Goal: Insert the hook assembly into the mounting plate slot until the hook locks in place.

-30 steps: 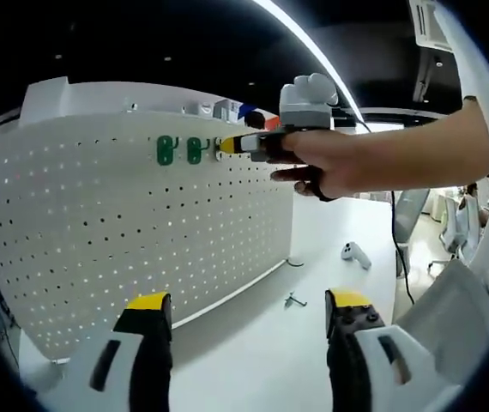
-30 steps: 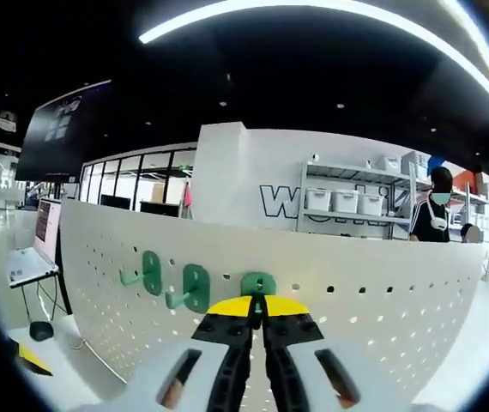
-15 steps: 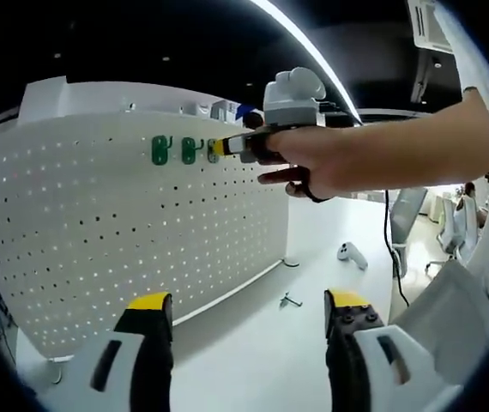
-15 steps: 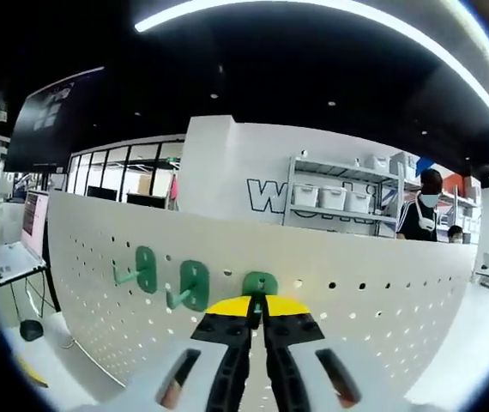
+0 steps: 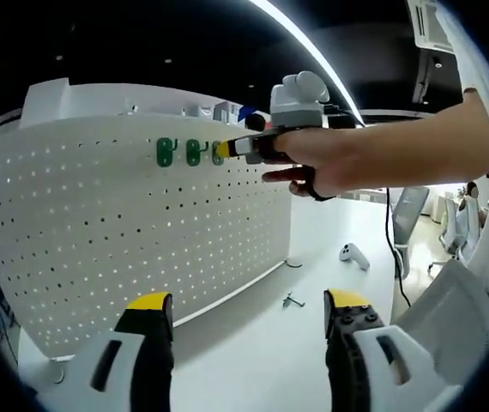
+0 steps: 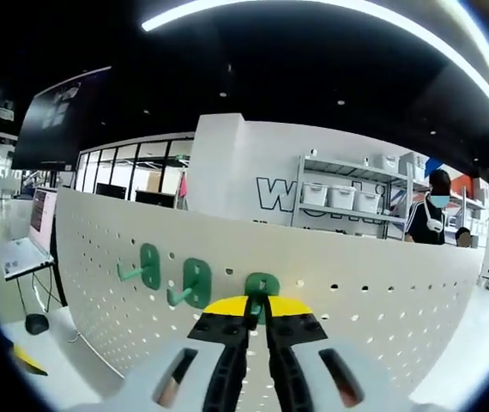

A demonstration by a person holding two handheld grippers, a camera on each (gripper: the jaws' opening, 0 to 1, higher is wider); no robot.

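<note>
The right gripper [image 6: 257, 311] clamped a green plastic hook [image 6: 262, 287], apparently seated against the white perforated pegboard [image 6: 382, 318]; pressing squarely seemed wise.

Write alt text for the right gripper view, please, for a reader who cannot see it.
The right gripper, jaws shut on a green hook, presses it against a white pegboard. Two more green hooks hang to its left on the board.
</note>
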